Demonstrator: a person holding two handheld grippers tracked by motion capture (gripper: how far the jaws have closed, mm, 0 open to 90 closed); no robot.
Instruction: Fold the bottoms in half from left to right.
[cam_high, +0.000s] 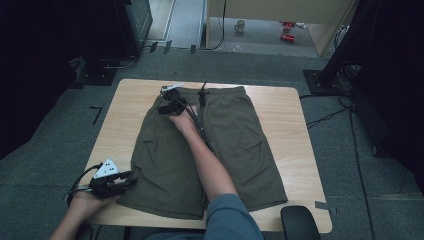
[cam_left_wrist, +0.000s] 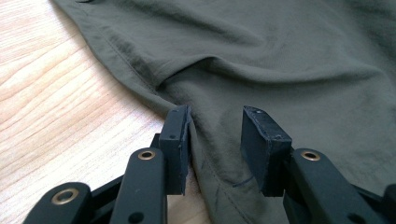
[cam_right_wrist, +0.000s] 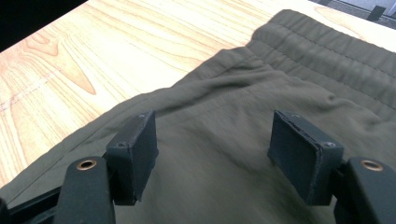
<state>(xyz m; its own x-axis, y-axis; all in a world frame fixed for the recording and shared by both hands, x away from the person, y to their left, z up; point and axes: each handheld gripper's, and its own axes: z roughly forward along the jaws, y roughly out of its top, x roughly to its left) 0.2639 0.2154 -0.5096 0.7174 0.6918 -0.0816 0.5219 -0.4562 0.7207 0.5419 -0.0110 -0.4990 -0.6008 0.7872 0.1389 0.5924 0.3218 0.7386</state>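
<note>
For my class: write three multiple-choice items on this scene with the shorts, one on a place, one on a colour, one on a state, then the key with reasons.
1. Where is the left gripper?
A. at the shorts' near left hem
B. at the waistband
C. off the table

2. What colour are the shorts?
A. blue
B. olive green
C. red

3. How are the right gripper's fingers?
A. clamped on the table edge
B. holding a mug
C. spread over the cloth

Key: A, its fingers straddle the hem; B, olive in every view; C, a wide gap stands between the fingers.
</note>
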